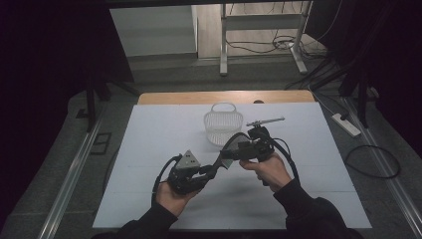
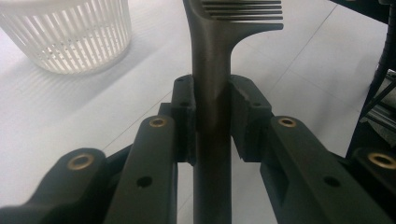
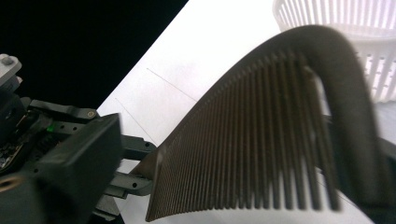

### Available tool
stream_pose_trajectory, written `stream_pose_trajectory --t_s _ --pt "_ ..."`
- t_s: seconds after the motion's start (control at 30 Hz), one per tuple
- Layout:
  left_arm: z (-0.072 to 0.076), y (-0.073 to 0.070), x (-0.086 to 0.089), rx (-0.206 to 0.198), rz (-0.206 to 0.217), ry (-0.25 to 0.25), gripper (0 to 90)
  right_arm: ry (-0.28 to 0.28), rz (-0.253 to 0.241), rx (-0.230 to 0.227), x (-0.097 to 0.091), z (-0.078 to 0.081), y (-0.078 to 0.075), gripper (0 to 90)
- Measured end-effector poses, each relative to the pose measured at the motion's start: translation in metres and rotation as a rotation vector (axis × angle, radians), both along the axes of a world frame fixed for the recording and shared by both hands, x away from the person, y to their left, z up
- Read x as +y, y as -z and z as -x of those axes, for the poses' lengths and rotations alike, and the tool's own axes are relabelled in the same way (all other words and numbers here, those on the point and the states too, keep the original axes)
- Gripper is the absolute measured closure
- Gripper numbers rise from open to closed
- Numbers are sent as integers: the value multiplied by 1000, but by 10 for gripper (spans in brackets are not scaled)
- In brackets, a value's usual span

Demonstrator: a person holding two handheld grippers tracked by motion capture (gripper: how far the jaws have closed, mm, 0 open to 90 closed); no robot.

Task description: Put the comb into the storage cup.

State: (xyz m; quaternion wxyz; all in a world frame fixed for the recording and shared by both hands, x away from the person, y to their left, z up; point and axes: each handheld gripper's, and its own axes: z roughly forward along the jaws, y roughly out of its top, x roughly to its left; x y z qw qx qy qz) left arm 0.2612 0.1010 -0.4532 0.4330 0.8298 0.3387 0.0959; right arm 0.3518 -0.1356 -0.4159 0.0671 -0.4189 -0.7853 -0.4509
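The left gripper [image 1: 211,172] is holding a dark comb [image 2: 212,70] by its handle, with both pads pressing on the stem, as the left gripper view makes plain. From there the comb is arching up and to the right, above the near middle of the white table [image 1: 149,149], towards the right gripper [image 1: 234,152]. In the right gripper view the comb's teeth [image 3: 243,154] are lying close across the lens, with the curved spine running to the right. The right gripper's jaws seem to be standing wide around the toothed end rather than pressing on it, though that view is blurred and too close to be sure of any contact.

A white slatted basket [image 1: 223,127] is standing just beyond the two grippers, towards the far middle of the table, and a thin tool [image 1: 266,121] is lying to its right.

This looks like a hand-over of the comb from left to right, likely on its way to the basket. To do it well, the right gripper should be closing on the solid spine, not on the fine teeth, which would bend or slip. The left gripper should be keeping its hold on the handle steady until the right one is firmly seated, and only then opening, so the comb is never dropping free between them.
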Motion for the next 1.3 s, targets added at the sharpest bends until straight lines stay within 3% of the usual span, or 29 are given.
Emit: stream_pose_trajectory --t_s 0.3,0.5,0.77,0.83,1.1,1.3 --pt "0 0 0 -7 0 -3 726 -35 -90 21 -8 0 -1 551" --pt "1 -1 0 -13 2 0 726 -40 -140 39 -12 -2 0 736" --pt "0 3 -4 -16 -39 -2 725 -60 -240 162 -14 -4 4 857" --pt "0 4 -3 -11 -34 3 725 -59 -225 154 -13 -3 3 858" --pt "-1 2 0 -10 -5 3 710 -54 -244 150 -14 -2 1 859" --pt "-3 0 6 9 30 -11 607 -50 -251 108 -17 -2 -2 859"
